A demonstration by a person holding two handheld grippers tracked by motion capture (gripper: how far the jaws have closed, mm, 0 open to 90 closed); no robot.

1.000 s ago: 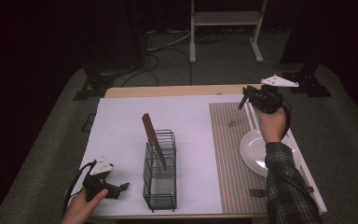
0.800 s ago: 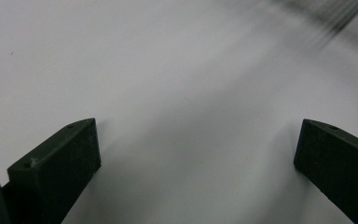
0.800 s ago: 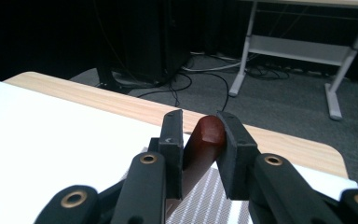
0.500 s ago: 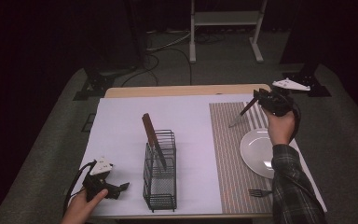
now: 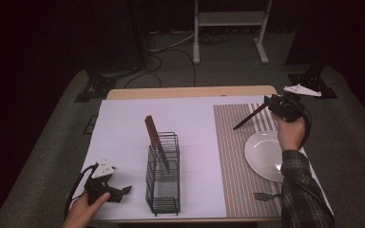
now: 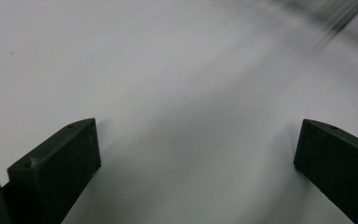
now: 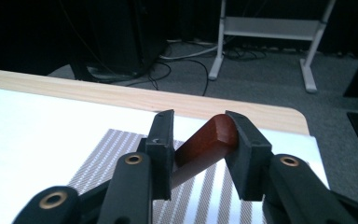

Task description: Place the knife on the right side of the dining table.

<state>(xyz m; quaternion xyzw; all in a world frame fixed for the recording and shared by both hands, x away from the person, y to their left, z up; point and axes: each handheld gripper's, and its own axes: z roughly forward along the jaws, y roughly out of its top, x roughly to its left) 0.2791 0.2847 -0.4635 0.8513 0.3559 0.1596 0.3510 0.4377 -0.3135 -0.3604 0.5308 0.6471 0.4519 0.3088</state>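
You had lifted the knife (image 5: pixel 250 117) off the striped mat (image 5: pixel 237 156), right gripper (image 7: pixel 196 140) fingers pinching its wooden handle, while your left gripper (image 5: pixel 123 190) rested spread on the desk (image 5: pixel 123 123).

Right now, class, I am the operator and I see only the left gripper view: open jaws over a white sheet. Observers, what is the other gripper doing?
Observer: The right gripper is shut on a wooden-handled utensil.
Operator: Where does it point?
Observer: In the high view it slants down toward the striped mat.
Operator: What stands near my gripper?
Observer: A black wire rack stands just right of the left gripper.
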